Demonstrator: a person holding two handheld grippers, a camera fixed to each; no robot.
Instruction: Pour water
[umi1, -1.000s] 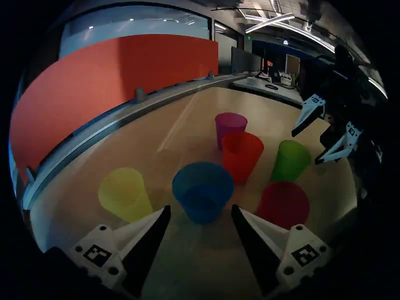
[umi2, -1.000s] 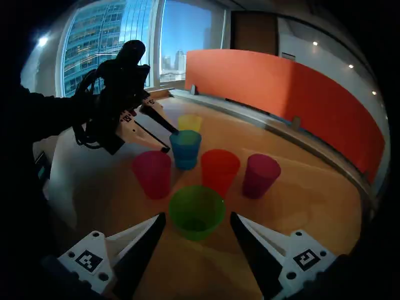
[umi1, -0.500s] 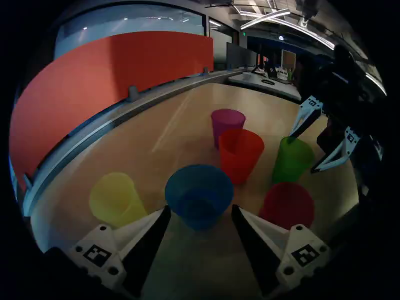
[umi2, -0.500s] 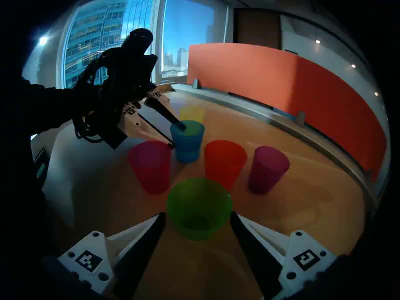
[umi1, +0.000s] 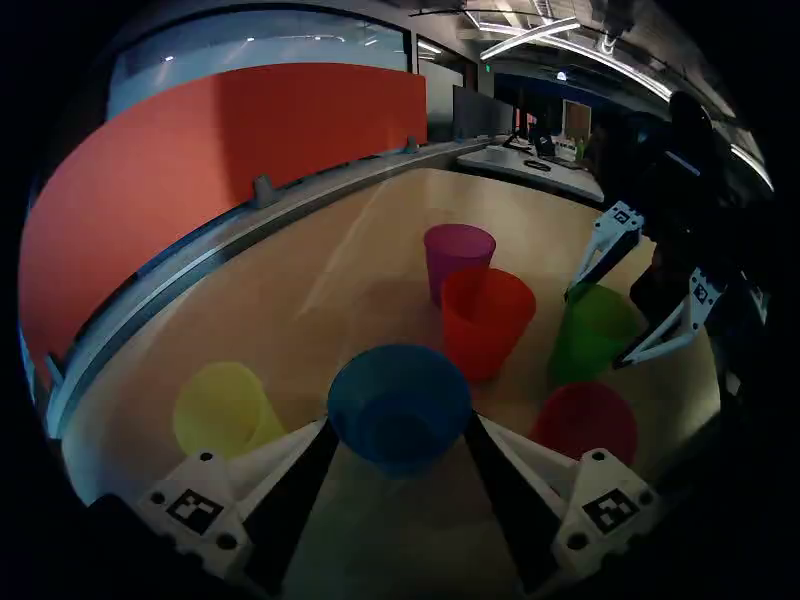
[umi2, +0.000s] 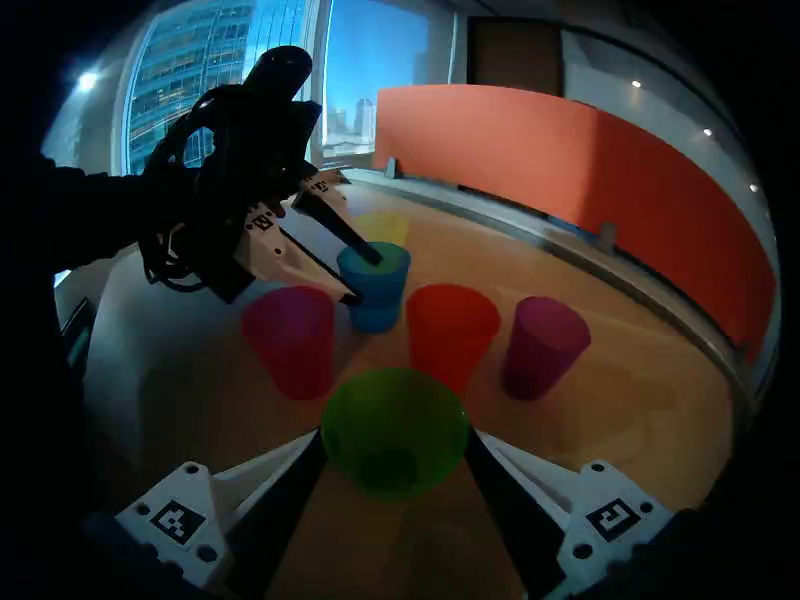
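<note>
A blue cup (umi1: 400, 405) stands on the wooden table (umi1: 330, 290), its rim level with the tips of my open left gripper (umi1: 400, 428), one finger on each side. A green cup (umi2: 395, 430) sits the same way between the fingers of my open right gripper (umi2: 395, 435). Farther off, the right gripper (umi1: 597, 328) straddles the green cup (umi1: 595, 335), and the left gripper (umi2: 367, 280), held by a dark-sleeved hand, straddles the blue cup (umi2: 375, 285). I cannot see water in either cup.
Beside the blue cup stand a yellow cup (umi1: 220, 410), an orange cup (umi1: 487, 315), a purple cup (umi1: 458, 255) and a red cup (umi1: 590, 425). An orange partition (umi1: 200, 150) runs along the table's far edge. Tall windows (umi2: 250, 80) lie behind the person.
Both grippers have moved forward, so the blue cup and the green cup now sit between their fingertips. The finger gaps have stayed the same and the cups have not moved.
</note>
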